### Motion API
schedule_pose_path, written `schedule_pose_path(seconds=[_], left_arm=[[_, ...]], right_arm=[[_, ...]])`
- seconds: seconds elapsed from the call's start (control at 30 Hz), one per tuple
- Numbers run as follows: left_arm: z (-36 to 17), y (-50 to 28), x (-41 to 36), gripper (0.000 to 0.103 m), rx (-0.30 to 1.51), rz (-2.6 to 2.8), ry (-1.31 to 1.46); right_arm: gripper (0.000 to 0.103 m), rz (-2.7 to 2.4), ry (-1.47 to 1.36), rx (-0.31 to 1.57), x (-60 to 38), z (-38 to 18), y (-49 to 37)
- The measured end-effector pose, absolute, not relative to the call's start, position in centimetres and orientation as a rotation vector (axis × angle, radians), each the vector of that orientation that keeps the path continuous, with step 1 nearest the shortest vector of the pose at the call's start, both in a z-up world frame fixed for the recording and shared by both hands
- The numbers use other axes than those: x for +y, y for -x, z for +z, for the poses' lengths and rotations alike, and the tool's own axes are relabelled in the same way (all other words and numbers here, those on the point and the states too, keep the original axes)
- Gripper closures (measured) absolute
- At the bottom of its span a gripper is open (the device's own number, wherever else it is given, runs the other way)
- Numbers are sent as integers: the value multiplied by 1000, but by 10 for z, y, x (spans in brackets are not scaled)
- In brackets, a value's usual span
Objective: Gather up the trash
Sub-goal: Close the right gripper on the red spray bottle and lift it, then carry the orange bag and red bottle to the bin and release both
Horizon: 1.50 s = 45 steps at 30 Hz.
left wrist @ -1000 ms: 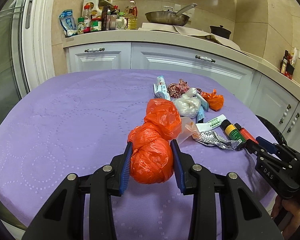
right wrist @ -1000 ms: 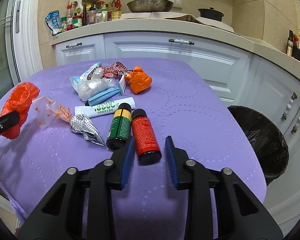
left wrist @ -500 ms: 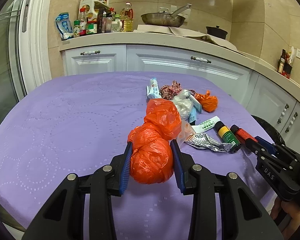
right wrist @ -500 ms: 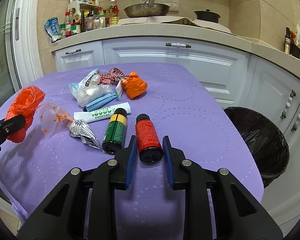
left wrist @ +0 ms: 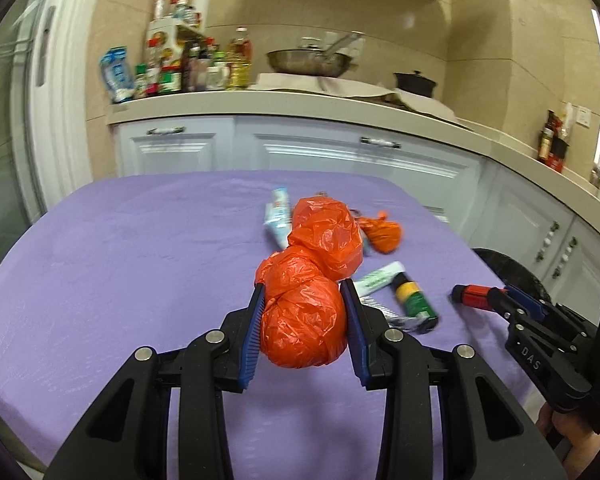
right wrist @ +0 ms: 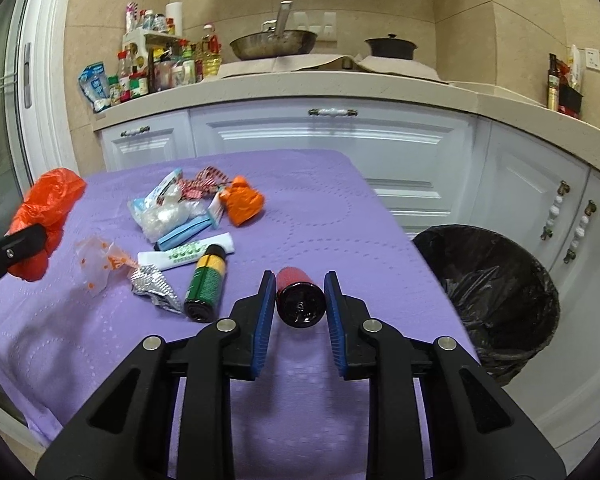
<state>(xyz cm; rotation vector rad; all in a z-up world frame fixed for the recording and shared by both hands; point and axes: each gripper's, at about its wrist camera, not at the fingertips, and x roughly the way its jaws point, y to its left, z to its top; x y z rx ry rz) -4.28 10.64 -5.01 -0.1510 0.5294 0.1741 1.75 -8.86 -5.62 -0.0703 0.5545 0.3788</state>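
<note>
Purple-clothed bench (right wrist: 340, 216), kitchen bkgd. L gripper (left wrist: 304, 320) jaws clamp crumpled orange plastic bag (left wrist: 304, 328); R gripper (right wrist: 298, 312) jaws clamp small red bottle (right wrist: 300, 300). Both now lifted off cloth, w/ black-lined bin (right wrist: 496, 280) right of bench — ready to dump.

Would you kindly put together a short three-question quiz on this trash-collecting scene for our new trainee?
1. True or false: the left tool is clamped on the orange bag.
2. What does the right tool hold? A) the green bottle B) the red bottle C) foil
3. Fill in: the black-lined bin stands beside the table's ____ edge in the right wrist view.

Key
1. True
2. B, the red bottle; the green bottle lies on the purple cloth.
3. right
</note>
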Motion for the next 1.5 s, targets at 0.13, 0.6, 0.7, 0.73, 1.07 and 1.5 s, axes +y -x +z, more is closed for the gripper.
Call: schedule_pose_path(seconds=[0.13, 0.6, 0.7, 0.73, 1.07, 1.5], left_arm=[[-48, 30, 85, 65, 527, 109, 143], [-55, 31, 81, 65, 551, 124, 140], [-57, 34, 86, 65, 556, 138, 147], [-58, 35, 88, 65, 557, 143, 151], [-64, 41, 104, 65, 569, 182, 174], [-67, 39, 109, 65, 578, 187, 184]], right_arm=[[79, 353, 50, 543, -105, -52, -19], [79, 396, 56, 618, -102, -75, -19], [78, 402, 50, 631, -99, -77, -22], [77, 403, 50, 633, -97, -78, -23], [63, 409, 78, 655, -83, -84, -31], [80, 438, 102, 657, -75, -84, -33]])
